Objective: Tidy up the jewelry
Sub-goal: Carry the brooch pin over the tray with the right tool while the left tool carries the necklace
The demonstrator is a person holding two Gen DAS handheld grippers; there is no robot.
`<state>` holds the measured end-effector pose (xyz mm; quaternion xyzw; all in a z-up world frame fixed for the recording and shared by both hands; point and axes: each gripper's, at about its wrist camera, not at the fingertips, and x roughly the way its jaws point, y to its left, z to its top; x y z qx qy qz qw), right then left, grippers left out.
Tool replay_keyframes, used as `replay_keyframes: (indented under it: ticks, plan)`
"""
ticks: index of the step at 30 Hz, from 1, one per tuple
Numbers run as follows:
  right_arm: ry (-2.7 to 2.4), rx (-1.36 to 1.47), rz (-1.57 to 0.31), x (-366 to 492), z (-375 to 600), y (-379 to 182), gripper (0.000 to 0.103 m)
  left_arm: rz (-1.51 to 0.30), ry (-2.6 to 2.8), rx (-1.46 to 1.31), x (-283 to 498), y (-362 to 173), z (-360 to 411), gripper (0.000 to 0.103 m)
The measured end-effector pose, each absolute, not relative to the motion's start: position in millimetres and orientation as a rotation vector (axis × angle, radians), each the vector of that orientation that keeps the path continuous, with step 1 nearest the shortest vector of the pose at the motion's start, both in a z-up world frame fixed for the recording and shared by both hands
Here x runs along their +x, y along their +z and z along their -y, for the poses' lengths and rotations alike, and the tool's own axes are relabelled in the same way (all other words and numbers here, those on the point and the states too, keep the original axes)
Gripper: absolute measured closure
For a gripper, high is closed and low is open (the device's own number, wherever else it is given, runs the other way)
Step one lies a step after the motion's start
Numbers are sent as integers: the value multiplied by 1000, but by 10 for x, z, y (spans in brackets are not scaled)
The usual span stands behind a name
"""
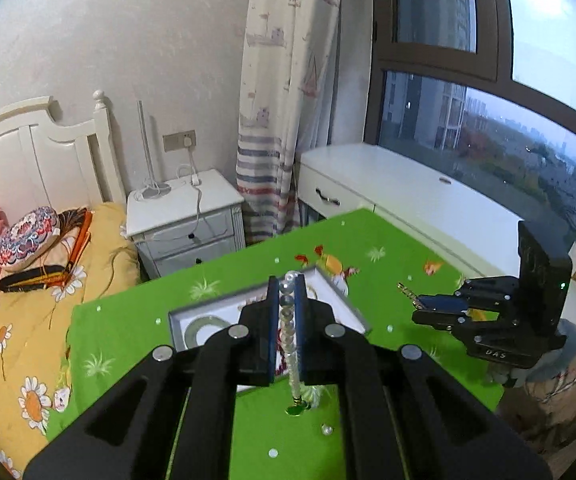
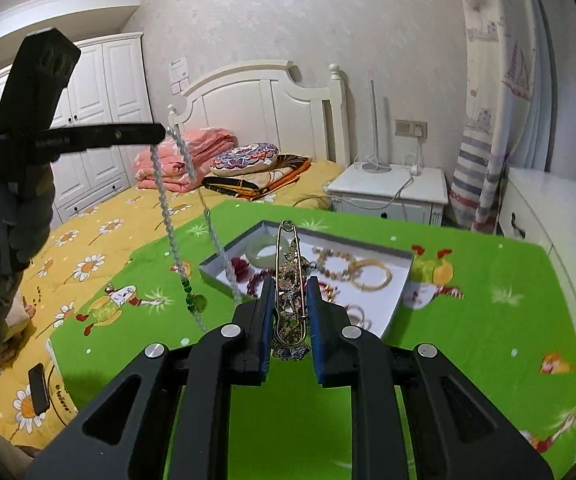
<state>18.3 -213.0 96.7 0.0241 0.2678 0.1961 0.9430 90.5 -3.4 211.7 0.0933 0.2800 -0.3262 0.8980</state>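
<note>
Looking along the left gripper (image 1: 287, 280), its two blue-padded fingers are squeezed tight on a long string of clear, pale beads (image 1: 288, 320). The string hangs down between them, and its dark green end piece (image 1: 296, 408) dangles over the bright green tablecloth with cartoon pictures (image 1: 128, 320). Just behind sits a flat white tray with a grey rim (image 1: 176, 320), and a pale green ring-shaped bangle (image 1: 204, 326) lies inside it. Off to the right, the right gripper (image 1: 419, 304) is held above the cloth. Looking along the right gripper (image 2: 291, 284), its blue pads are clamped on a big gold safety-pin brooch with sparkly bits (image 2: 289, 280), which points out over the tray (image 2: 397, 296). Gold bangles (image 2: 371, 274), a bead bracelet (image 2: 333, 260), dark red beads (image 2: 256, 280) and the green bangle (image 2: 266, 250) lie in the tray. High on the left, the left gripper (image 2: 164, 132) holds the bead string (image 2: 166, 208) up in the air, and both ends dangle down over the cloth (image 2: 467, 340).
</note>
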Motion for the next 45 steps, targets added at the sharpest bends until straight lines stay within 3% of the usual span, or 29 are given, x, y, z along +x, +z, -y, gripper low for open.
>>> replay_keyframes:
  ticks: [10,20,34,45]
  plan:
    - [360,39,-557,572,2267,1136,86,-552,-623,171,1301,2368,191,96]
    - [340,72,-702,1235,2330,587,86,-594,-620,142,1716,2176,533,95]
    - [336,-60,-912,1808,2121,-205,86,-741,-471,249,2286,1063,557,95]
    - [462,-156,-956,1963,1956,-259,85,-910,-448,318,2566,311,829,95]
